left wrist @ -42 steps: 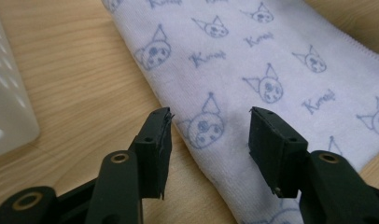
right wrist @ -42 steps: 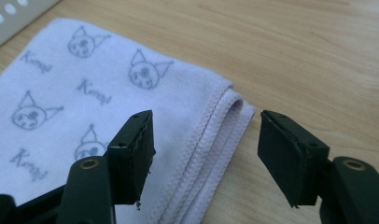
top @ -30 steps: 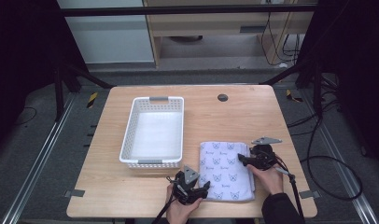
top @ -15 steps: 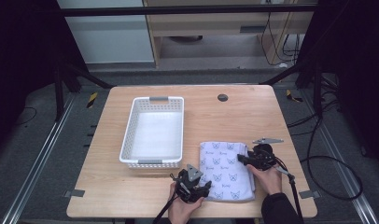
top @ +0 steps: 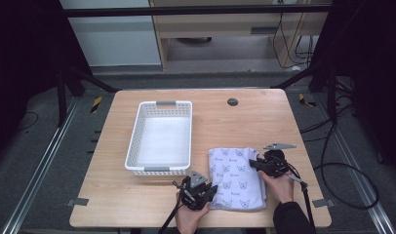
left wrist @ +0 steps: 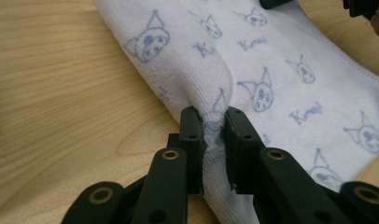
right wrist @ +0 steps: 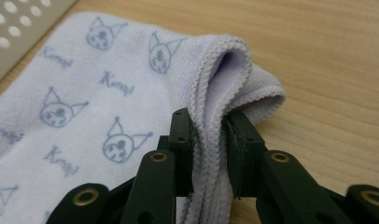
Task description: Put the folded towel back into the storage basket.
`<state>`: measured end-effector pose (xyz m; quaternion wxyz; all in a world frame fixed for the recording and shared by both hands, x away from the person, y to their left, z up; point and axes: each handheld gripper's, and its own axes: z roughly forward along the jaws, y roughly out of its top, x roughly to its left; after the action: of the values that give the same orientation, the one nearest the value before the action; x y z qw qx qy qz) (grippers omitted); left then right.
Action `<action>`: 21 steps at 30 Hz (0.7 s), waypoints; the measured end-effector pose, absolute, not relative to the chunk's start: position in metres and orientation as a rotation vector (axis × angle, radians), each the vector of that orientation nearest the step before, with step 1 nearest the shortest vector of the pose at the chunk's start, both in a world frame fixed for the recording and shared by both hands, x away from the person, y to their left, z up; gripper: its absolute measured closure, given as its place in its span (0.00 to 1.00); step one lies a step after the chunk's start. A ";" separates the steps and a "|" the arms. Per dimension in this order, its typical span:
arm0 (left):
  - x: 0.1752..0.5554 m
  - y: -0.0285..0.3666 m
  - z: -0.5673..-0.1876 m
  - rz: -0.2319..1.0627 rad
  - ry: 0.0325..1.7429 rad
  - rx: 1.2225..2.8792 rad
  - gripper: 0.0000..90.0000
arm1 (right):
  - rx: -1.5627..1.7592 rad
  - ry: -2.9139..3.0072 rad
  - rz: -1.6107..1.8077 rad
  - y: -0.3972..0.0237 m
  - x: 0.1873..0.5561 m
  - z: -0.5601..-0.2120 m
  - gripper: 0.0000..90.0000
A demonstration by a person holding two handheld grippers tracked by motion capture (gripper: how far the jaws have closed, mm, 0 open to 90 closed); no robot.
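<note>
On the wooden table, a white perforated plastic basket stands to the left and beyond both grippers, apart from them.

The left gripper sits at the near left corner of a folded pale lilac towel printed with small cat-eared faces and script lettering. In the left gripper view, its jaws have just been closing and now pinch a raised fold of the towel between the pads; the cloth bunches up in a ridge right at the jaw tips and spreads away flat ahead of them and to their right. Bare table wood lies to the left of the jaws.

The right gripper lies at the far right edge of the towel. In the right gripper view, its jaws have likewise just been closing and now clamp the stitched, layered hem of the towel; the folded edge loops up and over just beyond the jaw tips, and the printed face of the cloth stretches off to their left. A corner of the basket shows far left of the jaws, and table wood lies to their right.
</note>
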<state>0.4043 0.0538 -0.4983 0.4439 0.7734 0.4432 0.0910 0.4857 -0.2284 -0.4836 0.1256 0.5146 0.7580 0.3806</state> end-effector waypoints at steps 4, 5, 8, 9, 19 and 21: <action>0.402 0.055 -0.490 0.250 1.068 1.915 0.87 | 1.461 2.184 1.166 -0.230 0.480 -0.471 0.83; 0.401 0.055 -0.487 0.261 1.057 1.915 0.87 | 1.460 2.174 1.181 -0.230 0.478 -0.467 0.83; 0.399 0.053 -0.476 0.289 1.027 1.914 0.87 | 1.425 2.151 1.192 -0.231 0.474 -0.458 0.83; 0.398 0.053 -0.472 0.301 1.016 1.916 0.87 | 1.419 2.142 1.207 -0.231 0.472 -0.453 0.83; 0.393 0.054 -0.433 0.372 0.930 1.904 0.87 | 1.336 2.043 1.285 -0.234 0.458 -0.418 0.83; 0.394 0.055 -0.427 0.379 0.919 1.901 0.87 | 1.319 2.017 1.304 -0.234 0.455 -0.410 0.83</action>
<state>0.3936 0.0555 -0.4268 0.4776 0.7785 0.3764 0.1553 0.4552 -0.2341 -0.4098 0.1996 0.4717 0.7213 0.4663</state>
